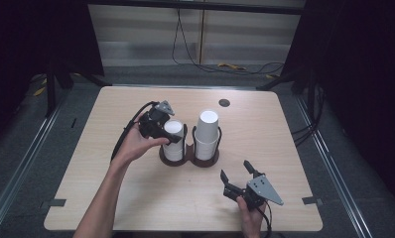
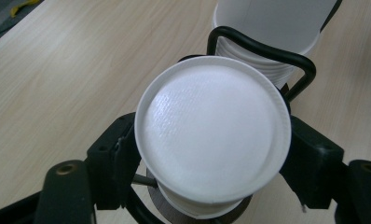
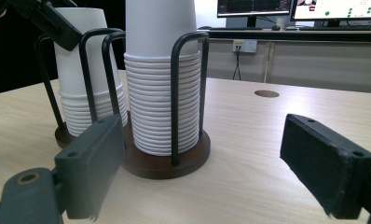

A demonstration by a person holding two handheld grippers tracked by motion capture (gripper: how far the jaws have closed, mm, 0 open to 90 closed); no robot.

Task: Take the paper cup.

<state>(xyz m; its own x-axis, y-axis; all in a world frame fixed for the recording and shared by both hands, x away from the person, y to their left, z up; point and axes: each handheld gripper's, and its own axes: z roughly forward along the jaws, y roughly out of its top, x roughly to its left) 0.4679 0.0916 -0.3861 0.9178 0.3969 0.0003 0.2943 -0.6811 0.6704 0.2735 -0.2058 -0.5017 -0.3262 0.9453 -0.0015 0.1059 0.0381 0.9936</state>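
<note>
On the pale wood-grain counter point(image 1: 111, 198) stands a dark brown round-based double cup holder with black wire loops point(image 1: 190, 157), carrying two stacks of white paper cups set upside down; the left stack point(image 1: 174, 141) is the shorter, the right stack point(image 1: 206, 135) rises higher, and the two stand just beside one another near the middle of the counter; the left tongs point(image 1: 168, 130) sit at the top of the left stack, held by the person's left hand point(image 1: 133, 145), and in the left gripper view their black jaws stand one on each side of the topmost white cup point(image 2: 211, 135), close against its wall just under the rim of its flat bottom, though whether they press on it cannot be told; the right tongs point(image 1: 236, 173) are near the front edge of the counter, held in the right hand point(image 1: 250, 210), well apart from the holder, jaws spread wide with nothing between them; in the right gripper view the taller stack point(image 3: 162, 93) in its wire loops stands ahead of those jaws; a small dark round grommet point(image 1: 224, 102) is set in the counter behind the holder.
</note>
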